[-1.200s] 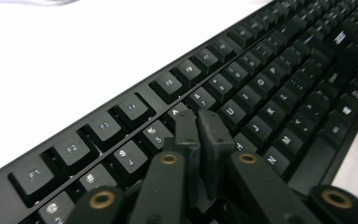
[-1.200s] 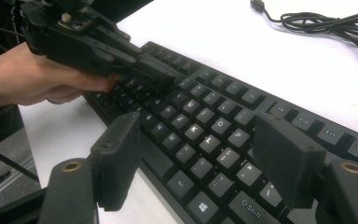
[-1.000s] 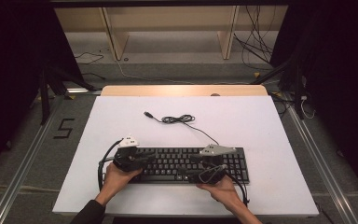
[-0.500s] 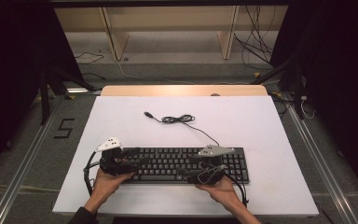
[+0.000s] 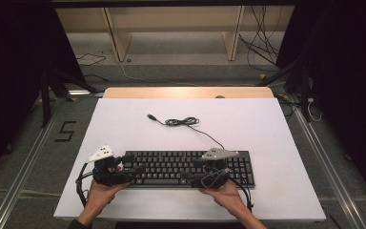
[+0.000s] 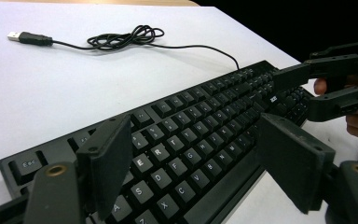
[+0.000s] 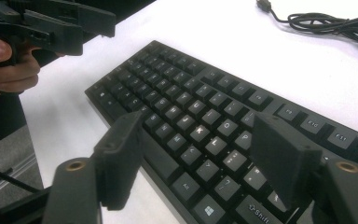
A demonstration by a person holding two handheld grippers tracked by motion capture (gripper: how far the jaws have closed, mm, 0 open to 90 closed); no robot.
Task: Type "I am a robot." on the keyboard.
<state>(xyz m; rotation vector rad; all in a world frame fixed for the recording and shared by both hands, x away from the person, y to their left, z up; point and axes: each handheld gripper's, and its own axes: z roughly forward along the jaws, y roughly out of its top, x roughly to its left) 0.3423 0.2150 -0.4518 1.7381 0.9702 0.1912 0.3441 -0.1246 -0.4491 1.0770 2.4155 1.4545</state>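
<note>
- Black keyboard (image 5: pixel 186 168) lies flat on the white table (image 5: pixel 267 124), near the front edge, long side across
- Its cable (image 5: pixel 183 122) runs from the back right of the keyboard up to a loose coil mid-table, USB plug (image 5: pixel 150 117) lying free at the far left end of it
- Left gripper (image 5: pixel 136 164) in left hand (image 5: pixel 100 193) sits at the keyboard's left end, jaws spread, pointing right along the keys
- In left gripper view the two jaws stand wide apart over the letter keys (image 6: pixel 168 154), nothing between them; whether they touch the keys, can't tell
- Right gripper (image 5: pixel 189 172) in right hand (image 5: pixel 226 193) sits at the right half of the keyboard, pointing left
- In right gripper view its jaws are also spread, over the right-hand letter keys and bottom row, gripping nothing
- Grippers face each other across the keyboard, well apart
- Grey plate on top of each gripper
- Wooden strip (image 5: pixel 186 92) along the table's far edge
</note>
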